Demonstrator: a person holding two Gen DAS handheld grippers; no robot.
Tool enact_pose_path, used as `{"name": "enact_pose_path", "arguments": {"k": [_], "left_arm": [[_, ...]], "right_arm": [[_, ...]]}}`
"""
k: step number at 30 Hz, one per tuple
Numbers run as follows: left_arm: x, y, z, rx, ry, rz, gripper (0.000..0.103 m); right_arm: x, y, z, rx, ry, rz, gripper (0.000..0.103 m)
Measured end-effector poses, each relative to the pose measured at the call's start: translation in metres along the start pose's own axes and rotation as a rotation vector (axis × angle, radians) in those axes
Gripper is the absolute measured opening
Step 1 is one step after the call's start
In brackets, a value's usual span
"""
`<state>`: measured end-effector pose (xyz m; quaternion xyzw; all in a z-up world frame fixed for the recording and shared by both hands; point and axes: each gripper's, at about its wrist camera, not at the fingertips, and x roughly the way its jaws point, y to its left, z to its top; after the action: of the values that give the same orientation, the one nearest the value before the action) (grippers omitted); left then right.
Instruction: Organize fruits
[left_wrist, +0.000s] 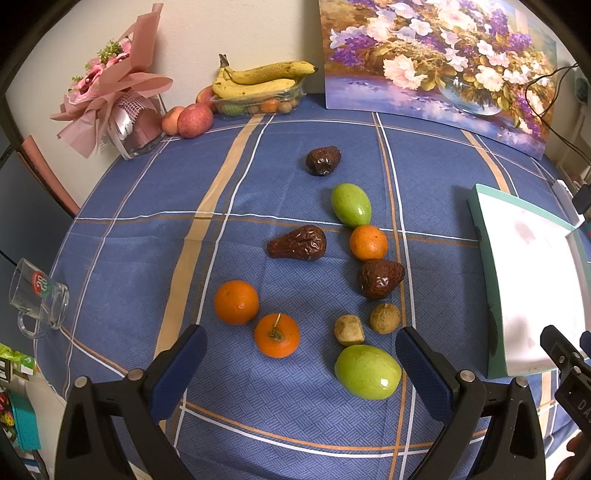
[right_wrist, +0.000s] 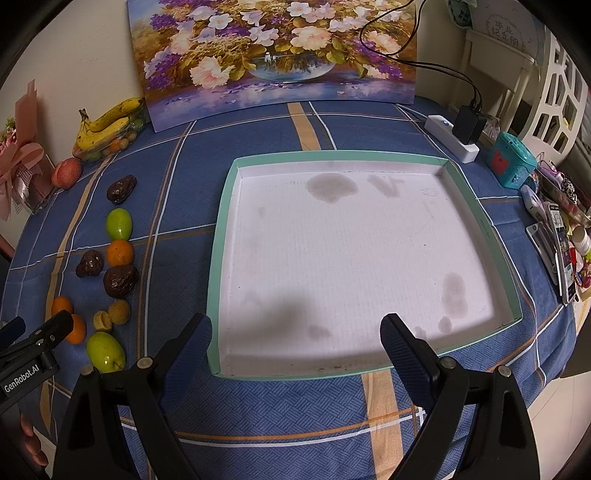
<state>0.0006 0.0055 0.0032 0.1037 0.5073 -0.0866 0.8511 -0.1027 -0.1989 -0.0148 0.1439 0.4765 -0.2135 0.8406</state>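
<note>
Loose fruit lies on the blue checked tablecloth in the left wrist view: three oranges (left_wrist: 276, 335) (left_wrist: 236, 302) (left_wrist: 368, 242), two green fruits (left_wrist: 367, 371) (left_wrist: 350, 205), three dark wrinkled fruits (left_wrist: 297, 243) (left_wrist: 380, 277) (left_wrist: 323, 160) and two small brown ones (left_wrist: 349, 329) (left_wrist: 385, 318). My left gripper (left_wrist: 301, 350) is open and empty, hovering above the near orange and near green fruit. A shallow white tray with a teal rim (right_wrist: 221, 236) lies to the right, stained and without fruit. My right gripper (right_wrist: 295, 339) is open and empty over its near edge.
At the back stand a flower painting (left_wrist: 436, 59), bananas on a plastic fruit tub (left_wrist: 258, 79), apples (left_wrist: 195, 120) and a pink bouquet (left_wrist: 110, 85). A glass mug (left_wrist: 37, 295) stands at the left table edge. A power strip (right_wrist: 452, 138) and small clutter (right_wrist: 554, 229) line the right side.
</note>
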Motion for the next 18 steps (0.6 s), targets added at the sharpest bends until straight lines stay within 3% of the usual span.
{"name": "enact_pose_path", "arguments": {"k": [18], "left_arm": [[-0.0015, 0.0002, 0.0008, 0.000, -0.002, -0.005, 0.103]], "right_arm": [[0.0003, 0.0004, 0.0001, -0.001, 0.003, 0.000, 0.093]]}}
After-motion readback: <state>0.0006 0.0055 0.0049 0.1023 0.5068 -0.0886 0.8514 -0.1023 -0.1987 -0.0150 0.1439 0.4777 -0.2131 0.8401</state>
